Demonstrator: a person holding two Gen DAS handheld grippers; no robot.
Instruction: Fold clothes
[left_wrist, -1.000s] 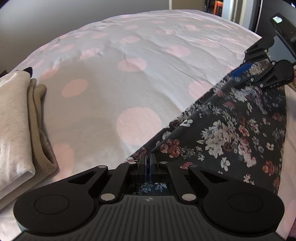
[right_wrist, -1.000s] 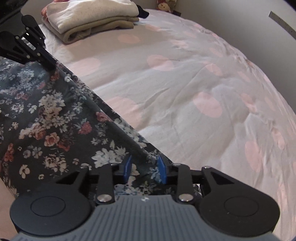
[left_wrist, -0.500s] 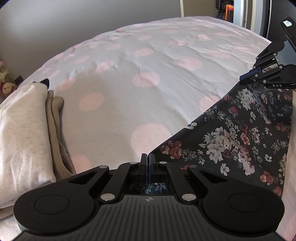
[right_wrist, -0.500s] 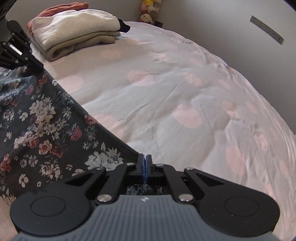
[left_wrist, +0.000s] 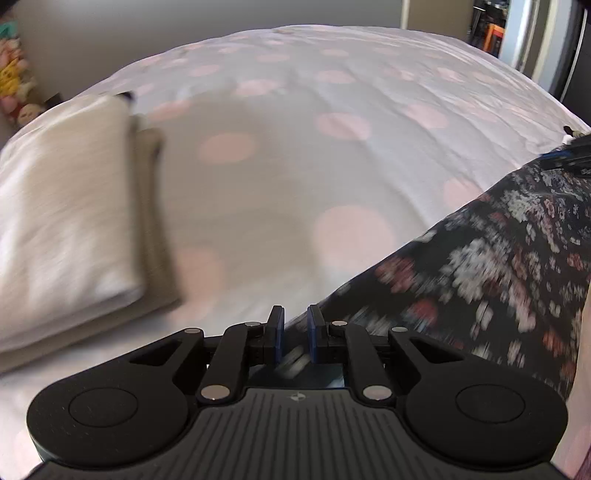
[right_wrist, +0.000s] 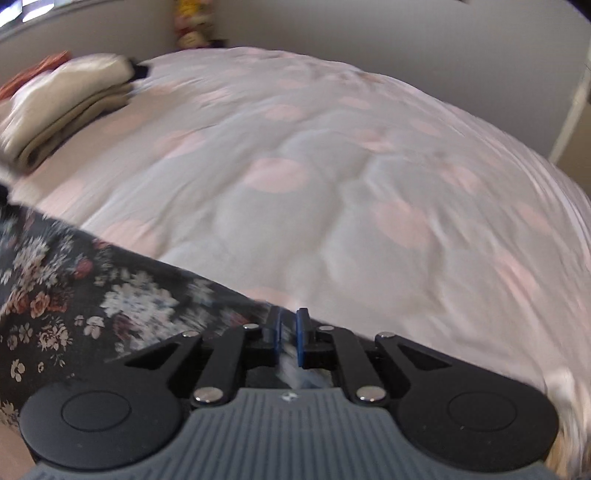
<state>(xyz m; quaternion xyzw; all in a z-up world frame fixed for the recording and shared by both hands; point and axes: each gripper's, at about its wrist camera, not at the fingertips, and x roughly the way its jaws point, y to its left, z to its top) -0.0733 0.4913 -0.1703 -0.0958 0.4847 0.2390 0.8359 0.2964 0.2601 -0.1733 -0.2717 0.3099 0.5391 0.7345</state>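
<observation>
A dark floral garment (left_wrist: 480, 266) lies stretched across the near side of the bed, also visible in the right wrist view (right_wrist: 74, 288). My left gripper (left_wrist: 295, 325) holds over its left corner. Its jaws are opening, with a clear gap and the cloth's edge loose between the blue pads. My right gripper (right_wrist: 288, 328) is at the garment's other corner. Its jaws are opening too, a narrow gap with blurred cloth in it. The right gripper's fingertips (left_wrist: 569, 157) show at the far right of the left wrist view.
A white bedspread with pink dots (left_wrist: 295, 166) covers the bed. A stack of folded cream and beige clothes (left_wrist: 62, 206) lies at the left, with an orange-red piece (right_wrist: 33, 70) behind it. Stuffed toys (right_wrist: 192, 29) sit by the wall.
Both grippers were shut on the garment's corners half a second ago and now their pads stand apart. Both views have swung and blurred. The folded stack looks closer to the left gripper.
</observation>
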